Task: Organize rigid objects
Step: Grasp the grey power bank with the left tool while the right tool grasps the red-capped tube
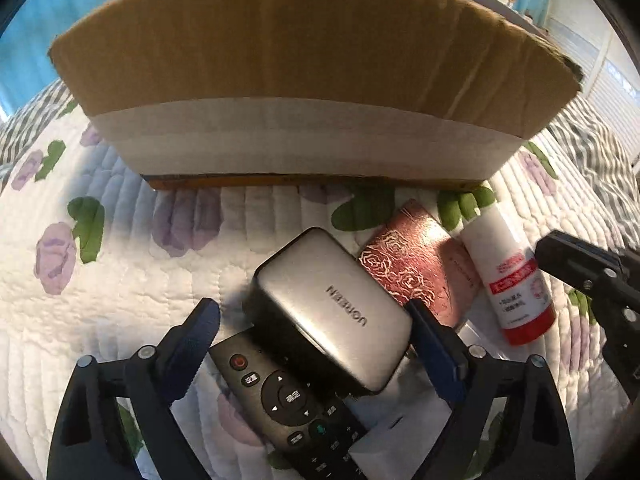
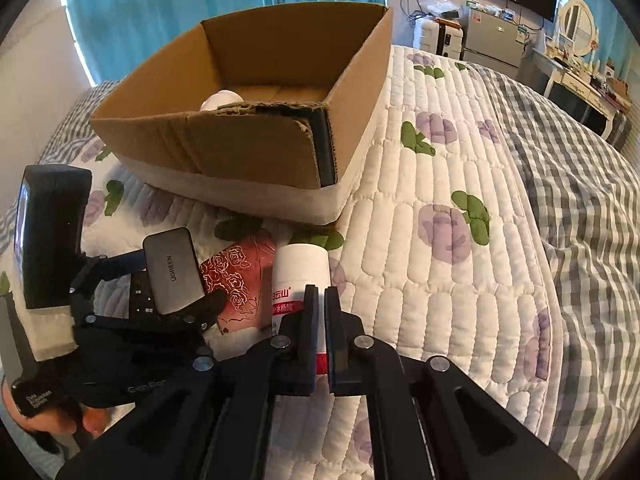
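A grey UGREEN charger lies on a black remote control on the quilted bed. My left gripper is open with its jaws on either side of the charger; it also shows in the right wrist view. A red rose-patterned box and a white and red bottle lie to the right. My right gripper hangs above the bottle with its jaws almost together and nothing between them. An open cardboard box stands behind, with a white round object inside.
The floral quilt spreads to the right, with a grey checked blanket beyond. A white card lies under the remote. Furniture and a television stand at the far right of the room.
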The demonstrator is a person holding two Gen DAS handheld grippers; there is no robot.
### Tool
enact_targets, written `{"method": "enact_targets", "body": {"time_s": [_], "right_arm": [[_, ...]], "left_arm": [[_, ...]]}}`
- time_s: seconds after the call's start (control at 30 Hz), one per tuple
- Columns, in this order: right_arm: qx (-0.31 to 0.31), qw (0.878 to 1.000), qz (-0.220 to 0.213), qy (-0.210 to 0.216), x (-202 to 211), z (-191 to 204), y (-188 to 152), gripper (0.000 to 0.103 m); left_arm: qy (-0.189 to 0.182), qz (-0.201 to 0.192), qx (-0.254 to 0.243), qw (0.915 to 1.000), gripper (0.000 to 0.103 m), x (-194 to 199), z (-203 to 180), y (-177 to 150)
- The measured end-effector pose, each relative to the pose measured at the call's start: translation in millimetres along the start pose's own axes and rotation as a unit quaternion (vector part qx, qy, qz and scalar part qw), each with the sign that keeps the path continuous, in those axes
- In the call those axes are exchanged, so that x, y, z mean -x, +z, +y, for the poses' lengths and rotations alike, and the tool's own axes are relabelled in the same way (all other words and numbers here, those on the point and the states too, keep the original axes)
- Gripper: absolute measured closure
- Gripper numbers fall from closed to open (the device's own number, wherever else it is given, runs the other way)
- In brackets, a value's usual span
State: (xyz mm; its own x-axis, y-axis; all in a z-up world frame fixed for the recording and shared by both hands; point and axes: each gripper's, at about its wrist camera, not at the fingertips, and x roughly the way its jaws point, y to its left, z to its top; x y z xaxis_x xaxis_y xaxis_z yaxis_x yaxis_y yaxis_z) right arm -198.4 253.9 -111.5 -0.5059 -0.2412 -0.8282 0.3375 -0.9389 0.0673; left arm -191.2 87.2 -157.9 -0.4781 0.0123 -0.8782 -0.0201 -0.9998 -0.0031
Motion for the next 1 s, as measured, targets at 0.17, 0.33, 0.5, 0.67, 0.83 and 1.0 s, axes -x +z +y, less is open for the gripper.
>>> {"method": "enact_targets", "body": {"time_s": [0.17,0.33,0.5,0.67,0.83,1.0], "right_arm": [[0.005,1.000,-0.003,-0.005,0,6,-2,0.060],[0.013,1.000,0.005,-0.004,-3,12,-4,0.060],[0.028,0.999,0.019,-0.013,-13,21,-5,0.043],[0.014,0.999,0.031,-0.027,-27,18,-4,0.043],[0.023,0.997,0.049,-0.049,-36,19,-9,0.064],[0.030,0.998,0.034,-0.051,-25,26,-14,0.067]], "left_arm": [[-0.021,-0.005,0.002,0.9998,0.025,19,11,-4],[-0.051,-0.001,0.044,0.9977,0.037,32,32,-6],[-0.036,0.009,0.043,0.9984,0.035,19,30,0],[-0.034,0.008,0.048,0.9982,0.036,21,30,2],[-0.058,-0.002,0.054,0.9969,0.047,40,41,-2],[-0.078,-0.006,0.060,0.9951,0.056,61,59,-7]]}}
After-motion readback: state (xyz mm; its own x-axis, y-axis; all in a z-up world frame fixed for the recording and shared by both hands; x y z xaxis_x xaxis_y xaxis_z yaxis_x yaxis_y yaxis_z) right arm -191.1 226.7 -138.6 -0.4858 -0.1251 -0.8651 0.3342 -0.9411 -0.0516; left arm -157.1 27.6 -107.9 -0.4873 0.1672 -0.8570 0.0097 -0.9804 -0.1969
